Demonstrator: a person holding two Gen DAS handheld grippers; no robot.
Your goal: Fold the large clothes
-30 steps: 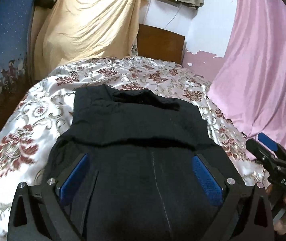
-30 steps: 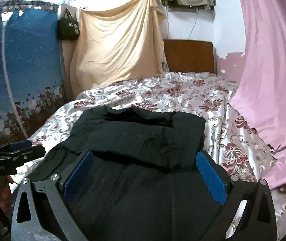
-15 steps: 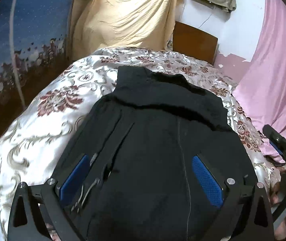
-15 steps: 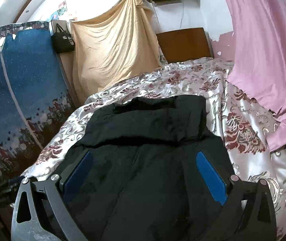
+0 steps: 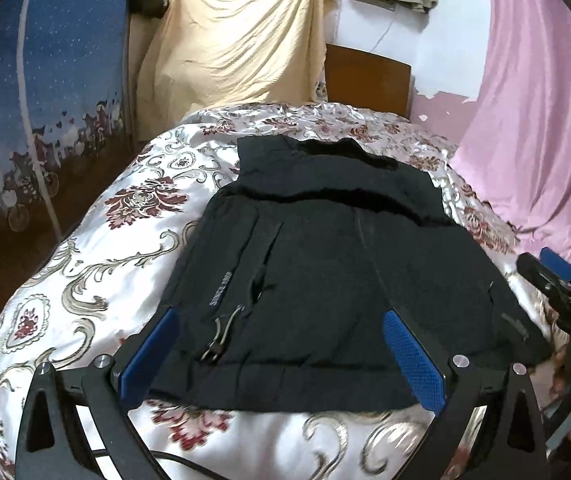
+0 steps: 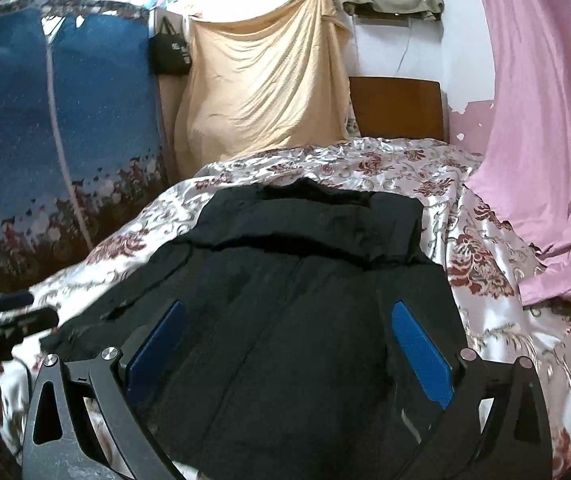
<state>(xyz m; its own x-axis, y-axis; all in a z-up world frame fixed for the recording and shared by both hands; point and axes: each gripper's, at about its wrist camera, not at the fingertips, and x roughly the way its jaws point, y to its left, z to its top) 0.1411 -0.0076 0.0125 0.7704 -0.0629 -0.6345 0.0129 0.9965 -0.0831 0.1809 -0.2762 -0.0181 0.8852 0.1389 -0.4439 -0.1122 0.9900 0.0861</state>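
Observation:
A black jacket (image 5: 325,272) lies flat on the floral bedspread (image 5: 117,264), collar end toward the headboard and hem nearest me. A cord toggle and small lettering show on its left front. My left gripper (image 5: 283,354) hovers open over the hem, its blue pads (image 5: 153,344) spread wide and holding nothing. My right gripper (image 5: 557,292) appears at the right edge, held in a hand. In the right wrist view the jacket (image 6: 305,300) fills the space under my right gripper (image 6: 289,344), which is open with wide-set blue pads (image 6: 421,344). My left gripper (image 6: 5,320) shows blurred at the left.
A pink curtain (image 5: 545,120) hangs along the bed's right side and drapes onto it. A blue printed panel (image 5: 37,80) stands on the left. A yellow sheet (image 5: 241,36) and a wooden headboard (image 5: 365,76) are behind the bed. Bare bedspread lies left of the jacket.
The left gripper has drawn back toward the foot of the bed, so the jacket's hem and bedspread below it now show. The right gripper dropped and shifted a little over the jacket.

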